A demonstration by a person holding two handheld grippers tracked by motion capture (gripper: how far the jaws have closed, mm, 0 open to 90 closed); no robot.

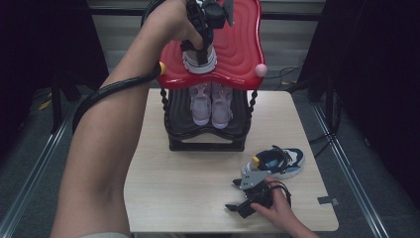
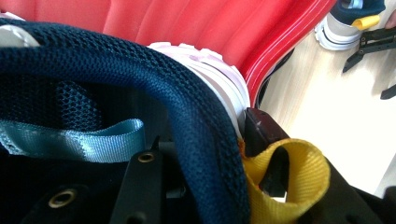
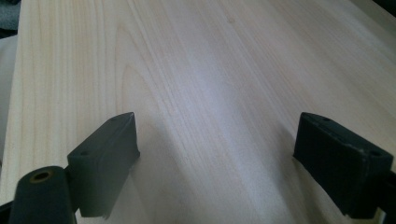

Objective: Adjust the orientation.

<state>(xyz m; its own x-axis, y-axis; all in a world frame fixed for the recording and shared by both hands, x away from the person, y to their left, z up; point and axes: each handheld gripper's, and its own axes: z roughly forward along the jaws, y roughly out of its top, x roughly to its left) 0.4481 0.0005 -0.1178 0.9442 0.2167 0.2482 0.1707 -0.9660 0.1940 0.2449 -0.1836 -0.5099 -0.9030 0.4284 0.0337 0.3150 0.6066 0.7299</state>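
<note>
A navy and white shoe stands on the red wavy top shelf of a small shoe rack. My left gripper reaches down into its heel. In the left gripper view the navy mesh collar lies between the jaws of the left gripper, with a slim dark gap beside the inner jaw, and the outer jaw pokes through the yellow heel loop. A matching shoe lies on the table. Just in front of it my right gripper rests open and holds nothing.
A pair of pink shoes sits on the rack's black lower shelf. The pale wooden table has bare room left of the right gripper. Dark curtains and metal floor rails flank the table.
</note>
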